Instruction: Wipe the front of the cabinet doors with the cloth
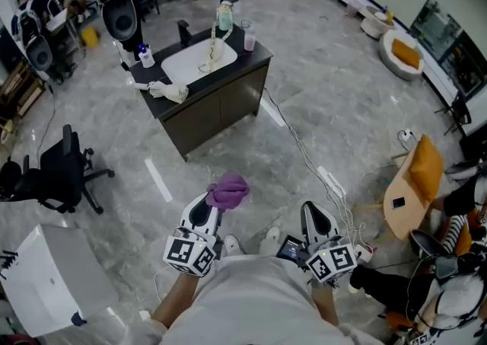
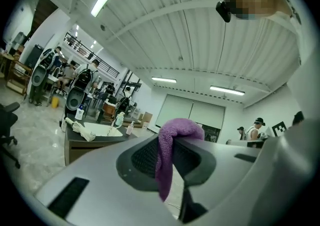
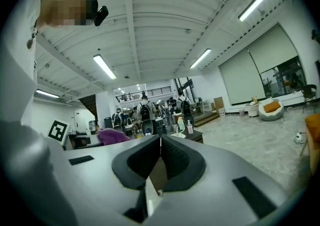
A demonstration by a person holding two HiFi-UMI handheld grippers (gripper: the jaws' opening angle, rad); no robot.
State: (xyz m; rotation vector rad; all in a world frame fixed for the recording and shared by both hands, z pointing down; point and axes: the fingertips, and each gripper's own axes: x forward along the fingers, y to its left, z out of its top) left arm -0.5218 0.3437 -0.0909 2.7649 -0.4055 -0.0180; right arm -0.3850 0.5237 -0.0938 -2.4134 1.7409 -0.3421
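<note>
Purple cloth (image 1: 228, 190) is pinched in the left tongs (image 1: 215, 202), well short of the cabinet (image 1: 194, 119), on its door side. The left gripper view shows it best. The tongs are clamped on a fold, with a bunch above the tips and a tail hanging down between the pads, so the tips themselves are covered. The head view only gives a purple lump over the tong ends.

The right tongs (image 3: 160, 142) are squeezed together with nothing in them, pads meeting in a thin line, and you can't really read that from the head view. They sit beside the left ones, about as far from the cabinet. The right gripper view catches the cloth as a purple bump.

The dark cabinet doors (image 1: 242, 96) face the person in the head view. In the left gripper view the tong body cuts off the lower cabinet, and in the right one only a top corner with bottles peeks over. A white sink (image 1: 190, 62) and a pale rag (image 1: 169, 91) sit on it.
</note>
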